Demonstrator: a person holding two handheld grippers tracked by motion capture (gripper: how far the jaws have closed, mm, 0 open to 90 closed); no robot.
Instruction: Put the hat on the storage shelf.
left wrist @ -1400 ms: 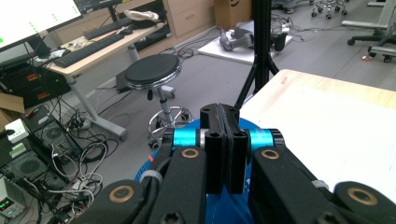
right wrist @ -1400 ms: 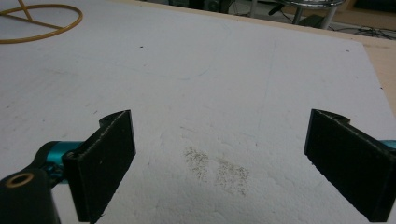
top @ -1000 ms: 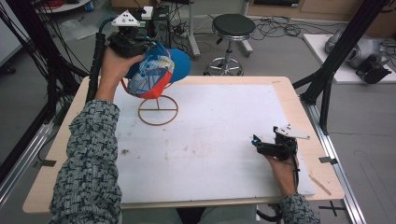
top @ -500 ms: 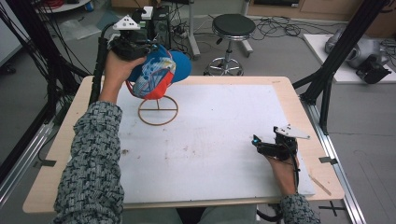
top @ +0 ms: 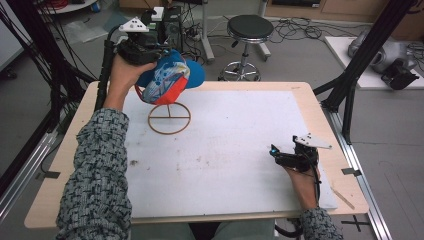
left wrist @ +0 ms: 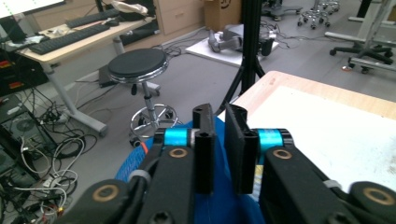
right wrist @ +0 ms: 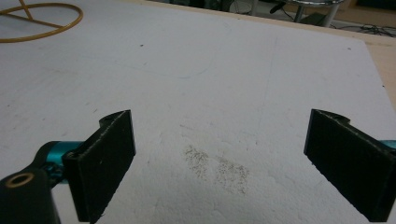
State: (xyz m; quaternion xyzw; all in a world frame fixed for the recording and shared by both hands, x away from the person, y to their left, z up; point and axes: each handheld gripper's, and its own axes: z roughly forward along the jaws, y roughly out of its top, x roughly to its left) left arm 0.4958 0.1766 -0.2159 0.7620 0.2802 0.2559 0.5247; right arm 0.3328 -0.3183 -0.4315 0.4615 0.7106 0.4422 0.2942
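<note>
Left gripper (top: 150,55) jaws clamp the blue cap (top: 167,80) above the stand (top: 169,118); right gripper (top: 280,154) jaws gape wide.

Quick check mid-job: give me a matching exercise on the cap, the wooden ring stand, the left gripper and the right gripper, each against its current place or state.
Things:
1. cap
2. wooden ring stand
3. left gripper
4. right gripper

States:
A. jaws wide apart over the white mat
B. base flat on the mat, far left
C. blue, red and white, held above the stand
D. jaws nearly closed on blue fabric

Pairs: 1-C, 2-B, 3-D, 4-A
</note>
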